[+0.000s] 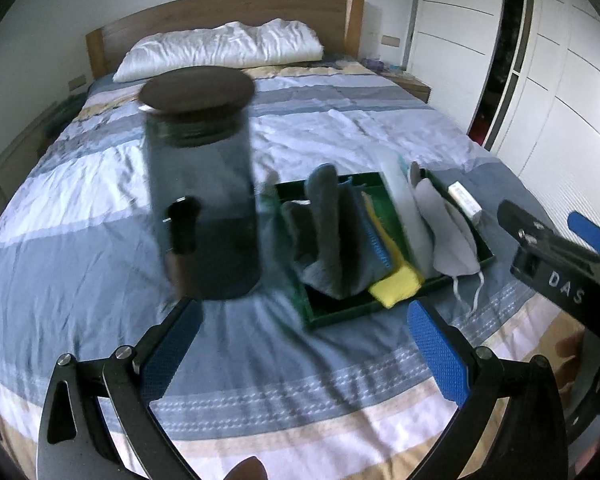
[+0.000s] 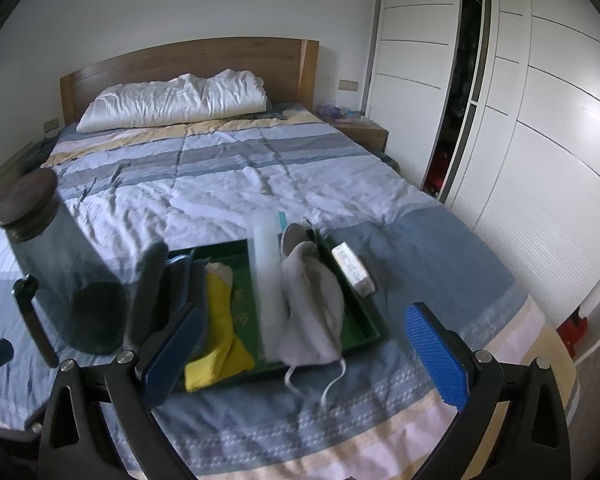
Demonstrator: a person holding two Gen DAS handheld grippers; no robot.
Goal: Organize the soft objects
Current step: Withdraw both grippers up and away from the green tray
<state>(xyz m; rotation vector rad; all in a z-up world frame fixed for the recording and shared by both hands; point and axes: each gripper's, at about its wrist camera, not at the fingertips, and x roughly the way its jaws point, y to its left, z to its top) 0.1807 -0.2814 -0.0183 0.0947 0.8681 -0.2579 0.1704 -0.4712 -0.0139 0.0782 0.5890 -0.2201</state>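
cloths (image 1: pixel 332 240) and mask (image 2: pixel 312 312) already sit in the tray (image 1: pixel 340 314); both my grippers (image 1: pixel 304 356) (image 2: pixel 304 356) hang wide, empty; little seems left.

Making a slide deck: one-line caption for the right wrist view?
Open right gripper hovers over green tray of cloths and a face mask on the bed, jar alongside.

Ahead of my jaws I see the bed (image 2: pixel 260 168), its striped blue, white and beige cover wrinkled. Straight in front of the right jaws a green tray (image 2: pixel 364 320) sits on the cover. Just left of it stands a dark glass jar (image 1: pixel 204 200), directly before the left jaws. A white pillow (image 2: pixel 172 100) lies far beyond, against the wooden headboard (image 2: pixel 180 54).
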